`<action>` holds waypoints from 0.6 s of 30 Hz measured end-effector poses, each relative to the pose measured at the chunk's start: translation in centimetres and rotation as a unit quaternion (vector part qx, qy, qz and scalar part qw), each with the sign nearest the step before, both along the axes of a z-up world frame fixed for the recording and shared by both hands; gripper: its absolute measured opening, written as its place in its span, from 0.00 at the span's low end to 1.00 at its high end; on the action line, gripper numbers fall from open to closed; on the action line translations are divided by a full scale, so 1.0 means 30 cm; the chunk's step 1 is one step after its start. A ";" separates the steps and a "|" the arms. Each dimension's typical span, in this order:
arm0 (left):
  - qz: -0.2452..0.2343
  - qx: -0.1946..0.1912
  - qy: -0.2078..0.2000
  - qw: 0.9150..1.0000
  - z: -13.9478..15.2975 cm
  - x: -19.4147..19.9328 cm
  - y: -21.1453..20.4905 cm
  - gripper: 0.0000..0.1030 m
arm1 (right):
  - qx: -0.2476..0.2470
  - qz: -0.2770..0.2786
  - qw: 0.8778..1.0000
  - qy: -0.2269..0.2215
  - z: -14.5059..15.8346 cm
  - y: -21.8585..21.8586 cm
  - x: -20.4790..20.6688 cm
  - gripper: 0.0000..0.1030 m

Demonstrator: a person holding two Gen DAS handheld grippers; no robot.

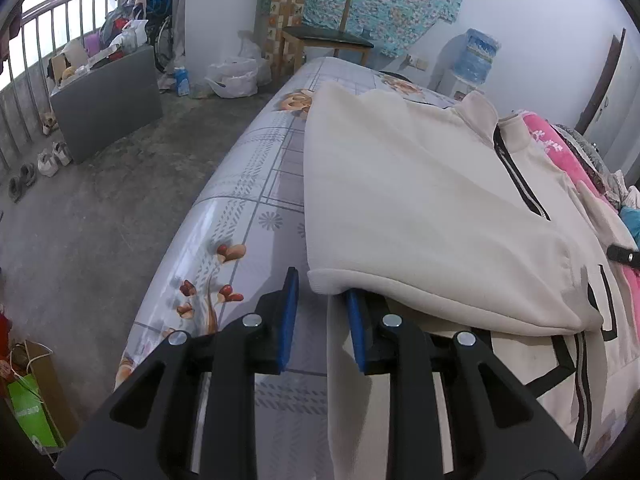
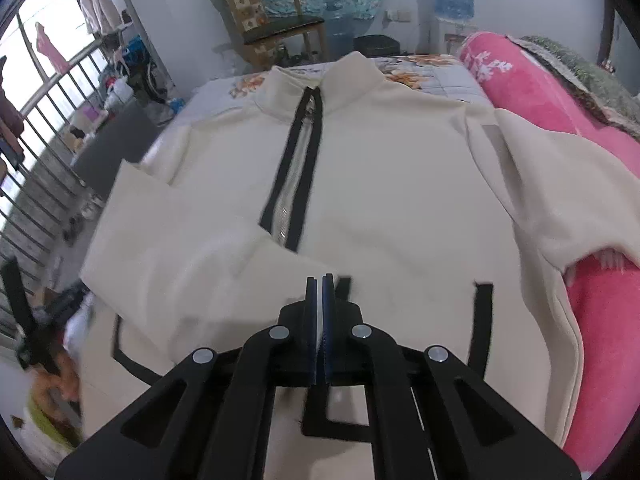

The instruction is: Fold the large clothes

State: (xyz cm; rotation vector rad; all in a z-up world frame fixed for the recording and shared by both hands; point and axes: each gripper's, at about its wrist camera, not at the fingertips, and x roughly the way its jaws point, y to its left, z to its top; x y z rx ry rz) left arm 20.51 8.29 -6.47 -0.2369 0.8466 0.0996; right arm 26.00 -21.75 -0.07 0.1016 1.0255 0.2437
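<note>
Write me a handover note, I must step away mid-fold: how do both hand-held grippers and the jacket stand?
Left hand-held gripper: slightly open at the folded sleeve's cuff, not clamping it.
Right hand-held gripper: shut over the jacket front, apparently empty.
Done: window-side sleeve folded across the front.
To do: other sleeve, draped on the pink blanket, then the body folds.

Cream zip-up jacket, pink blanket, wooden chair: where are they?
Cream zip-up jacket (image 2: 392, 184): right wrist view, chest panel beside the zip.
Pink blanket (image 2: 532, 92): right wrist view, its rolled top.
Wooden chair (image 1: 326, 36): left wrist view, dark seat.
</note>
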 end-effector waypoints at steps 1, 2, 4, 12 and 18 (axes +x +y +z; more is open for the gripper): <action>0.000 0.002 0.001 1.000 -0.001 -0.002 -0.001 0.22 | 0.017 -0.006 1.000 0.005 0.001 -0.011 0.013 0.05; 0.000 0.006 0.002 1.000 -0.001 -0.007 -0.005 0.22 | 0.038 -0.017 0.999 0.016 -0.006 -0.030 0.027 0.16; 0.000 0.013 0.004 1.000 0.000 -0.010 -0.007 0.22 | 0.046 -0.024 0.998 0.036 -0.035 -0.039 0.051 0.49; 0.000 0.023 0.006 1.000 0.004 -0.014 -0.012 0.22 | 0.038 0.005 0.998 0.041 -0.156 0.008 0.075 0.53; 0.000 0.023 0.006 1.000 0.005 -0.013 -0.010 0.22 | -0.016 0.066 0.997 0.023 -0.153 0.101 0.001 0.29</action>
